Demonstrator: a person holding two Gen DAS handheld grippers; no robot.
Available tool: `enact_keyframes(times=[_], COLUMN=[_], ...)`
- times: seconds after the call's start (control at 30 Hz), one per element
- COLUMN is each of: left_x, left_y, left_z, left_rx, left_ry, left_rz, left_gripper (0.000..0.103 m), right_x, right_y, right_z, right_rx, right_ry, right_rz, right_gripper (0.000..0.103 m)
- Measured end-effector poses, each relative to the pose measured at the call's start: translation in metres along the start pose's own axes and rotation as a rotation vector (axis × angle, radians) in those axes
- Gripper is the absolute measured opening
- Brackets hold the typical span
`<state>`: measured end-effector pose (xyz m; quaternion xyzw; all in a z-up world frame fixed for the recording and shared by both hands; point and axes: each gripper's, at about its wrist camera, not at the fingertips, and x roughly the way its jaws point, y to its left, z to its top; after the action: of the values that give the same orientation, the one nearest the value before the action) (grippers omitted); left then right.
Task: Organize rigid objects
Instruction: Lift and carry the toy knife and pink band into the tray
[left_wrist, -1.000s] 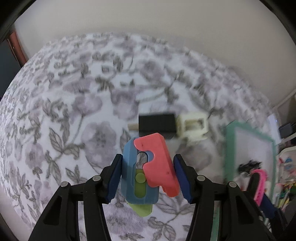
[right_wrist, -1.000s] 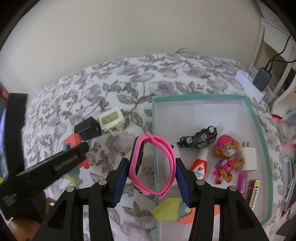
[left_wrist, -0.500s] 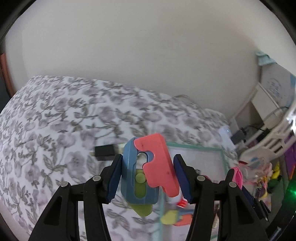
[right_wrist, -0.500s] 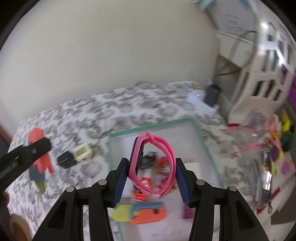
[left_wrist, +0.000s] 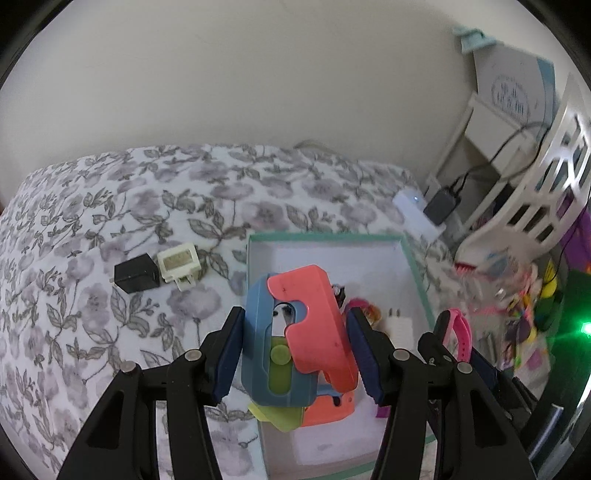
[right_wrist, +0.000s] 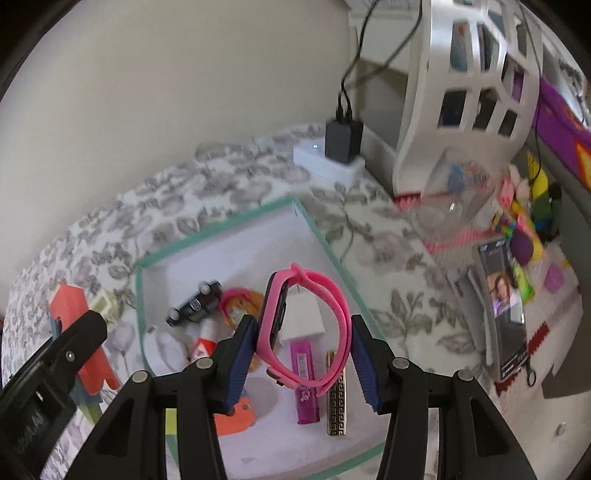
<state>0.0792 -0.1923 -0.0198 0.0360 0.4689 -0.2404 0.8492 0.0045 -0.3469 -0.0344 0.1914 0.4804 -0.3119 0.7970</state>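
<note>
The left gripper (left_wrist: 295, 350) has its fingers clamped on a plastic toy (left_wrist: 299, 332) of blue, red and green parts, held above the near left corner of the green-rimmed box (left_wrist: 325, 235) on the floral bedspread (left_wrist: 110, 206). The right gripper (right_wrist: 303, 350) has its fingers clamped on a pink wristband (right_wrist: 310, 317) over the box, above a toy car (right_wrist: 194, 308), a white charger (right_wrist: 303, 314) and a purple harmonica (right_wrist: 304, 380). A black adapter (left_wrist: 136, 277) and a cream plug (left_wrist: 179, 264) lie touching on the bedspread left of the box.

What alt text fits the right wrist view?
The right gripper clamps a pink wristband above a teal-rimmed box of small toys on a floral bedspread. The left gripper, at left, holds a red-and-blue toy.
</note>
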Motion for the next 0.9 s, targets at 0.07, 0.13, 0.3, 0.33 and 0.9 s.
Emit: enact_keyframes(times=[0.07,0.13,0.3,0.33,0.9], left_x=[0.006,0.014,0.031,0.034,0.051], left_y=[-0.002,-0.003,-0.005,-0.006,-0.013], left_z=[-0.003,-0.005,-0.01,-0.011,-0.016], left_rx=[0.004,0.002,0.001,0.004,0.006], left_ry=[0.019,0.04,0.087,0.096,0.162], left_rz=[-0.011,-0.03,-0.034,-0.036,-0.066], left_gripper=[0.058,0.058,0.058,0.058,0.058], right_x=[0.01,0.016,0.027,0.029,0.044], right_y=[-0.001,-0.003,-0.006,-0.005,-0.007], right_z=[-0.004,-0.007,-0.009,-0.01,-0.013], right_rx=[-0.001,0.004,0.006,0.004,-0.001], right_ry=[0.031,0.055,0.085,0.09,0.137], right_rz=[-0.003,-0.01,-0.022,-0.023,-0.037], right_gripper=[0.053,0.053,0.054,0.054,0.056])
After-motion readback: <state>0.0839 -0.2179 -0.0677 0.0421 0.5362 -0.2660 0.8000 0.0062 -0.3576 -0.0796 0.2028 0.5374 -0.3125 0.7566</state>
